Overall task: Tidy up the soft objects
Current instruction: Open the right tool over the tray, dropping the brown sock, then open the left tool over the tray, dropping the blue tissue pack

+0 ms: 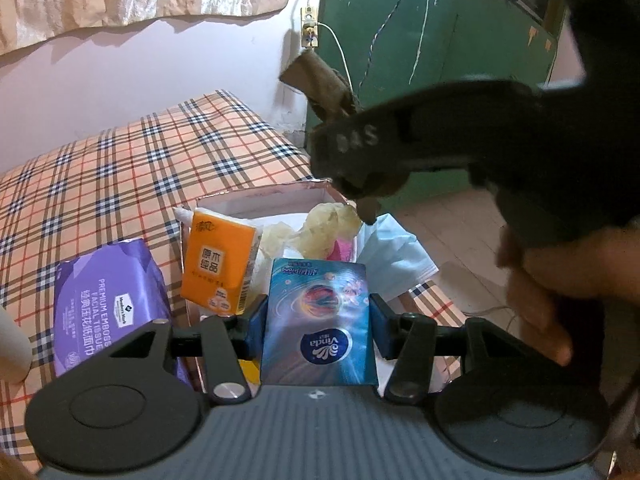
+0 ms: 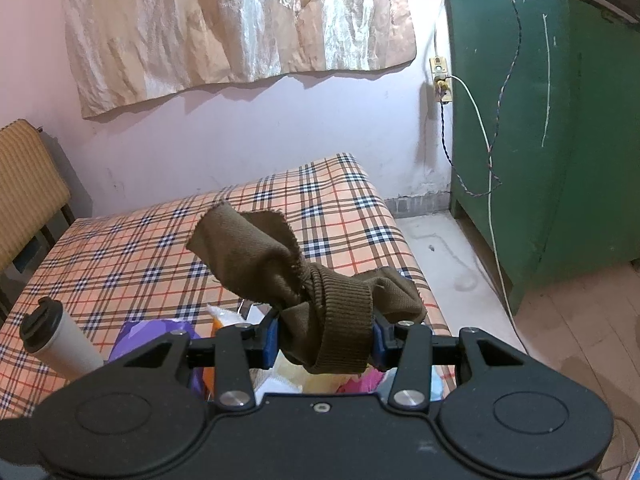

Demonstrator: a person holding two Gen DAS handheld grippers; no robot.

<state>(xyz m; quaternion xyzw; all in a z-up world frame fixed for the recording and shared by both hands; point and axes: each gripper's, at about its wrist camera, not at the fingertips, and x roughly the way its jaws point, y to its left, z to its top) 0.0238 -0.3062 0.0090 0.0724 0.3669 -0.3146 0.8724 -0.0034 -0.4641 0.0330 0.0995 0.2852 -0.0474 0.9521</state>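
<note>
My left gripper is shut on a blue Vinda tissue pack, held upright between its blue pads above the near side of a white cardboard box. Inside the box are an orange tissue pack, a crumpled yellowish cloth and something pink. A light blue face mask hangs over the box's right edge. My right gripper is shut on a knotted olive-brown cloth, held in the air over the box. In the left wrist view that brown cloth sticks up above the box.
The box rests on a plaid-covered bed. A purple facial tissue pack lies left of the box, and a white tumbler lies further left. A green cabinet and a hanging cable stand to the right, past the bed's edge.
</note>
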